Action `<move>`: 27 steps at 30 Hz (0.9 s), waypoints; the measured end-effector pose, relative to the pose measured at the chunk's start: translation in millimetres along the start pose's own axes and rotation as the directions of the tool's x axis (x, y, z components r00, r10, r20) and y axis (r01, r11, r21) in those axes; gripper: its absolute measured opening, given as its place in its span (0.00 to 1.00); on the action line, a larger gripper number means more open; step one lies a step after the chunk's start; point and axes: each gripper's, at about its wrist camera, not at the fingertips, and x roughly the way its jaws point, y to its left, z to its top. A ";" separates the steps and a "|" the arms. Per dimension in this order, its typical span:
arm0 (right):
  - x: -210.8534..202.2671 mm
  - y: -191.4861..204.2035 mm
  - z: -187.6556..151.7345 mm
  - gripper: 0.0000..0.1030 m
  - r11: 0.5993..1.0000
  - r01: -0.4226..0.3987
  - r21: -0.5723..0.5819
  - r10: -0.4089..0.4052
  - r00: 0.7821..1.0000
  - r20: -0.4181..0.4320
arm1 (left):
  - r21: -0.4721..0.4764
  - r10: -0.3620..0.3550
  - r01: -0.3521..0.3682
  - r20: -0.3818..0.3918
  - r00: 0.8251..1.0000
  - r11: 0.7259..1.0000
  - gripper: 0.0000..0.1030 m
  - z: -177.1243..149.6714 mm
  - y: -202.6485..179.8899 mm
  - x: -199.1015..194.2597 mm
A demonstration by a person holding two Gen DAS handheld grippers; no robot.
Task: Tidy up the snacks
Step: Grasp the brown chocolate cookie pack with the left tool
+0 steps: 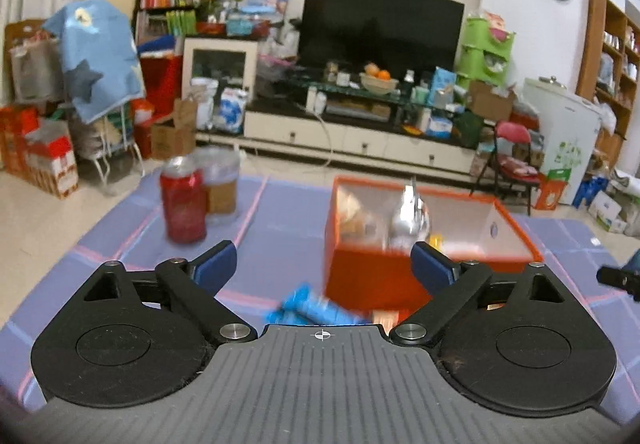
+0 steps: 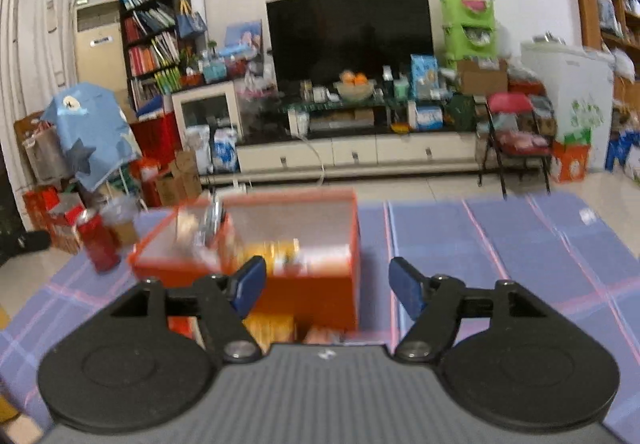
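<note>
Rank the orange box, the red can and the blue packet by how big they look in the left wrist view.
1. orange box, clearly largest.
2. red can.
3. blue packet, though the gripper hides part of it and it is blurred, so second and third are unsure.

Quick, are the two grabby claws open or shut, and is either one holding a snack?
Left gripper: open, holding nothing.
Right gripper: open, holding nothing.

Purple plaid-cloth table [image 1: 280,203] carries orange box [image 1: 372,276] at ctr, red can [image 1: 183,203] w/ clear jar [image 1: 220,187] at 10 o'clock, blue packet [image 1: 316,310] at 6.
</note>
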 end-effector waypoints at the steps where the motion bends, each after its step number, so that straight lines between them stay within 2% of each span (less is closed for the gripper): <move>1: -4.2 0.7 -11.1 0.70 1.000 0.006 -0.016 -0.007 1.000 -0.019 | -0.001 -0.017 0.017 -0.011 1.000 1.000 0.69 -9.7 5.1 -3.0; 2: -5.8 2.7 -19.4 0.71 0.999 0.011 -0.035 -0.012 0.999 -0.033 | 0.008 -0.046 0.046 -0.023 0.999 0.999 0.69 -20.0 8.9 -4.4; 4: -0.7 3.7 -32.7 0.71 0.996 0.013 -0.083 -0.019 0.997 -0.071 | 0.085 -0.094 0.099 -0.053 0.994 0.992 0.68 -37.3 12.2 -3.0; 7: 14.9 2.1 -39.3 0.71 0.996 0.010 -0.091 -0.020 0.993 -0.114 | 0.261 -0.159 0.184 -0.114 0.981 0.948 0.65 -51.4 10.3 1.8; 10: 34.7 4.0 -42.9 0.70 1.000 -0.012 -0.022 0.007 0.982 -0.189 | 0.348 -0.230 0.270 -0.152 0.961 0.898 0.66 -59.0 11.9 2.8; 13: 48.9 15.6 -46.9 0.70 0.999 -0.026 -0.032 0.019 0.977 -0.213 | 0.391 -0.320 0.378 -0.208 0.924 0.839 0.67 -67.6 13.6 6.0; 14: 53.0 19.6 -48.5 0.70 0.999 -0.025 -0.038 0.016 0.975 -0.221 | 0.417 -0.344 0.411 -0.227 0.911 0.811 0.67 -71.3 12.3 7.9; 16: 59.6 22.8 -49.7 0.70 0.999 -0.037 -0.040 0.026 0.971 -0.238 | 0.458 -0.375 0.466 -0.279 0.884 0.757 0.67 -79.9 7.8 12.4; 18: 61.1 23.6 -50.5 0.70 0.998 -0.038 -0.049 0.024 0.969 -0.247 | 0.484 -0.406 0.532 -0.345 0.846 0.695 0.64 -90.2 4.3 13.4; 20: 59.8 24.2 -52.1 0.71 0.997 -0.041 -0.061 0.024 0.968 -0.250 | 0.505 -0.402 0.561 -0.395 0.826 0.656 0.63 -99.4 1.3 14.5; 22: 59.0 23.9 -51.6 0.71 0.997 -0.043 -0.065 0.026 0.968 -0.251 | 0.519 -0.371 0.552 -0.417 0.830 0.652 0.61 -104.5 -0.1 18.4; 24: 58.0 23.4 -50.9 0.70 0.997 -0.046 -0.062 0.029 0.968 -0.249 | 0.517 -0.346 0.543 -0.432 0.833 0.662 0.61 -106.2 0.1 23.7; 27: 55.8 22.3 -49.6 0.71 0.997 -0.049 -0.060 0.033 0.968 -0.247 | 0.499 -0.330 0.544 -0.455 0.827 0.675 0.62 -108.0 5.5 31.7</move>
